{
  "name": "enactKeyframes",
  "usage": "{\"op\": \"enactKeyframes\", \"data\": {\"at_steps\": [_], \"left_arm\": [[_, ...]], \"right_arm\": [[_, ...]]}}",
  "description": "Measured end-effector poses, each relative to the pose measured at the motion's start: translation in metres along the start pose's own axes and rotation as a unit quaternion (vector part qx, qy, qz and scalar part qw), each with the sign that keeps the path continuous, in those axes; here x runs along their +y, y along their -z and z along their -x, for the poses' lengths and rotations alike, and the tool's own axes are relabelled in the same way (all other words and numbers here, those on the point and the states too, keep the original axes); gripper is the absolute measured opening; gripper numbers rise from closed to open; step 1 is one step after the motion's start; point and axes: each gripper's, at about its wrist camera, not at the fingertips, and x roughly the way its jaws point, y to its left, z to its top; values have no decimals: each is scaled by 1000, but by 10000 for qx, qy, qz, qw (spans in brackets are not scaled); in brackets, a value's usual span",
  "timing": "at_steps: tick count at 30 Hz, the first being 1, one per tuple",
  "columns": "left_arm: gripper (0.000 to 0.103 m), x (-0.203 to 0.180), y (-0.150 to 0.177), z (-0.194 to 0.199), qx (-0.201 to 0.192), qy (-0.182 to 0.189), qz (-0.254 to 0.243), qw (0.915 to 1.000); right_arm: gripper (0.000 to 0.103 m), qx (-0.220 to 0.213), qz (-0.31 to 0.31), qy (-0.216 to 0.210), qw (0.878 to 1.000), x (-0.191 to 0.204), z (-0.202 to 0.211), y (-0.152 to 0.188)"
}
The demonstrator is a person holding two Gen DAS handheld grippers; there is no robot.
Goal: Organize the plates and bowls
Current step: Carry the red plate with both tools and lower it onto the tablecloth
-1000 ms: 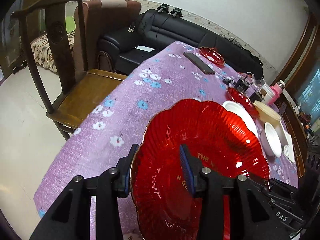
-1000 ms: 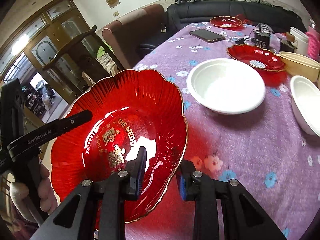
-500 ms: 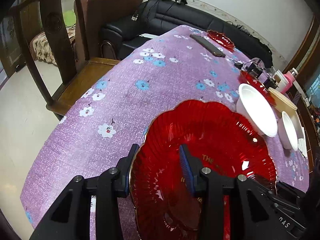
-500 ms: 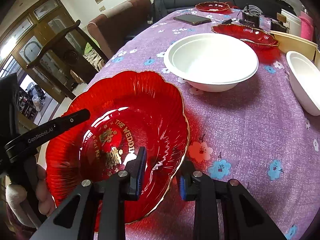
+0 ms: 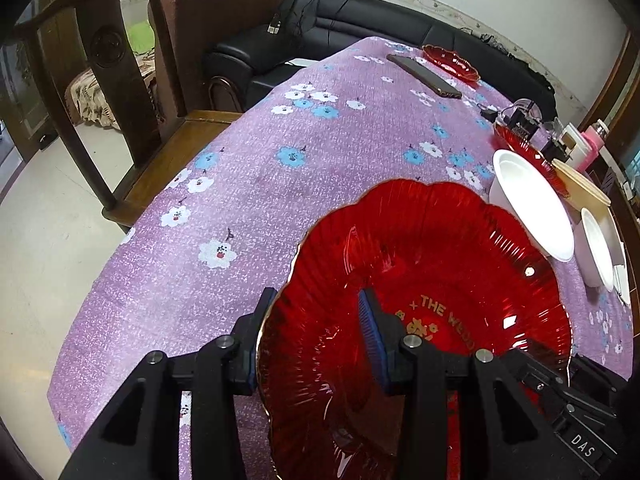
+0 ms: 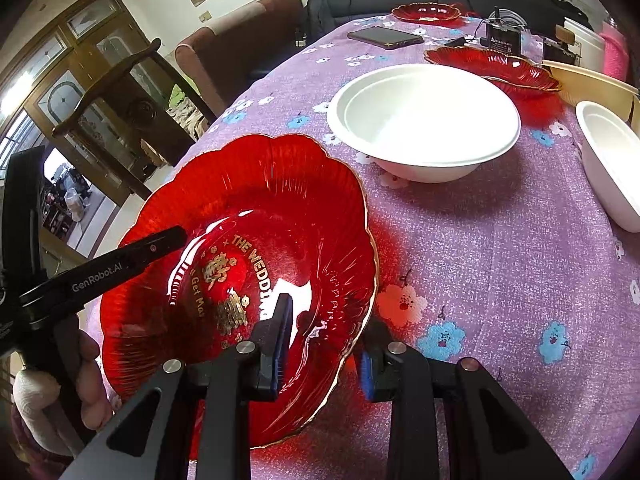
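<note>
red plate [image 5: 440, 248]: translucent, glossy, plastic or glass, cannot tell which; ribbed, gold-edged scalloped rim, gold lettering
tablecloth [image 5: 280, 200]: purple cloth, matt, finely speckled, printed with white and blue flowers
white bowl [image 6: 424, 120]: matt, smooth, looks like moulded paper pulp or foam
left gripper [image 5: 316, 332]: matt black plastic, bright metal screw heads, blue ridged pads
right gripper [image 6: 324, 340]: same matt black plastic, blue ridged pads
chair [image 5: 120, 92]: dark wood, polished seat
sofa [image 5: 360, 20]: black, shiny, leather-like
phone [image 6: 384, 37]: dark, glossy face
</note>
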Motion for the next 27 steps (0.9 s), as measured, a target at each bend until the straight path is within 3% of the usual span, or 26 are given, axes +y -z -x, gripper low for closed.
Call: {"op": "enactKeyframes", "data": {"at_steps": [6, 17, 27], "left_arm": [[40, 0, 1, 2, 26, 61, 15, 10000], [37, 6, -14, 37, -550, 233, 128, 9981], [37, 6, -13, 9, -280, 48, 123, 9995]], "right_arm": [[32, -5, -48, -54, 10000, -2, 1, 0], [31, -297, 287, -87, 9991, 15, 18, -4], [31, -233, 319, 97, 9992, 11, 5, -9]]}}
